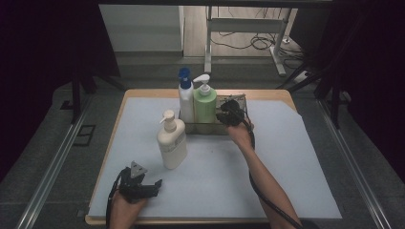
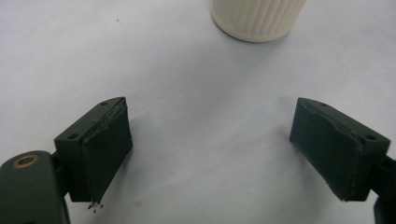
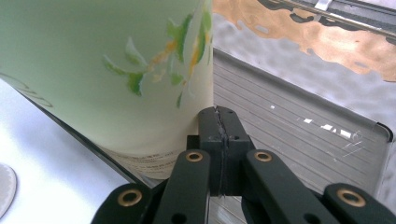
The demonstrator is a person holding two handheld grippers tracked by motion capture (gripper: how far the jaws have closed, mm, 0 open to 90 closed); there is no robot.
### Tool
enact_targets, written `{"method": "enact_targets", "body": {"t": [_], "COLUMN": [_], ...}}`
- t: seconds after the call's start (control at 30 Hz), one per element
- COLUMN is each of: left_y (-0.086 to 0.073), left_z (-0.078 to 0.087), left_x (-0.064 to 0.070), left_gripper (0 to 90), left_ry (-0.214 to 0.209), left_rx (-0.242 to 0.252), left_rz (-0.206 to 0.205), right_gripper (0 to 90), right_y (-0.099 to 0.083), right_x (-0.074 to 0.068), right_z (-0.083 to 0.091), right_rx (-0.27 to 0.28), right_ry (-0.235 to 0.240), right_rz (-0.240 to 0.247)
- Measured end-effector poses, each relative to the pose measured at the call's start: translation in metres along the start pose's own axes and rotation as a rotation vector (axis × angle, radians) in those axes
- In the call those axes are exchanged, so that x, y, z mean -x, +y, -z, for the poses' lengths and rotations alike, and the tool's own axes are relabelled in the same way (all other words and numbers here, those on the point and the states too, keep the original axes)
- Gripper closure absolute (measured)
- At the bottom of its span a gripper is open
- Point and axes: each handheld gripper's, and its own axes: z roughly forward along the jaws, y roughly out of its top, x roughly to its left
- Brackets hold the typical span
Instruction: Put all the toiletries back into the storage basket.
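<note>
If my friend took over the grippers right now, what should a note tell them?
Left hand-held gripper: open, holding nothing, low over the near-left of the white mat, aimed at the cream pump bottle.
Right hand-held gripper: jaws shut with nothing between them, beside the green pump bottle, over the metal tray.
Things: the green bottle and the blue-capped white bottle stand in the tray at the back; the cream bottle stands upright on the mat, outside it.
Done: two bottles in the tray.
Left, probably: move the cream bottle in.
</note>
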Motion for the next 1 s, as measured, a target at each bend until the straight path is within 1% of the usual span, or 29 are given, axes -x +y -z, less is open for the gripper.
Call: {"method": "enact_targets", "body": {"t": [0.1,0.17,0.4,0.53,0.63,0.73,0.83,1.0], "left_y": [0.000,0.000,0.000,0.000,0.000,0.000,0.000,0.000], "left_z": [0.000,0.000,0.000,0.000,0.000,0.000,0.000,0.000], "left_x": [0.000,0.000,0.000,0.000,0.000,0.000,0.000,0.000], "left_gripper": [12.3,12.2,12.3,12.3,12.3,12.3,12.3,12.3], "left_ry": [0.000,0.000,0.001,0.000,0.001,0.000,0.000,-0.001], "left_rx": [0.000,0.000,-0.001,-0.001,0.000,0.000,0.000,0.000], "left_rz": [0.001,0.001,-0.001,0.002,0.002,0.002,0.002,0.002], "right_gripper": [89.9,89.9,88.8,81.9,77.9,75.8,70.2,58.0], "right_y": [-0.001,-0.002,-0.002,-0.002,-0.003,-0.002,-0.001,-0.004], "right_x": [0.000,-0.001,0.000,0.001,0.003,0.002,0.000,-0.001], "right_z": [-0.001,-0.001,-0.001,0.001,0.006,0.011,0.016,0.025], "right_rx": [-0.014,-0.011,-0.013,-0.015,-0.002,0.008,0.019,0.037], "right_ry": [0.004,-0.002,0.004,-0.014,-0.001,0.000,-0.013,-0.001], "right_rz": [0.004,0.008,-0.003,0.004,0.005,0.021,0.043,0.050]}}
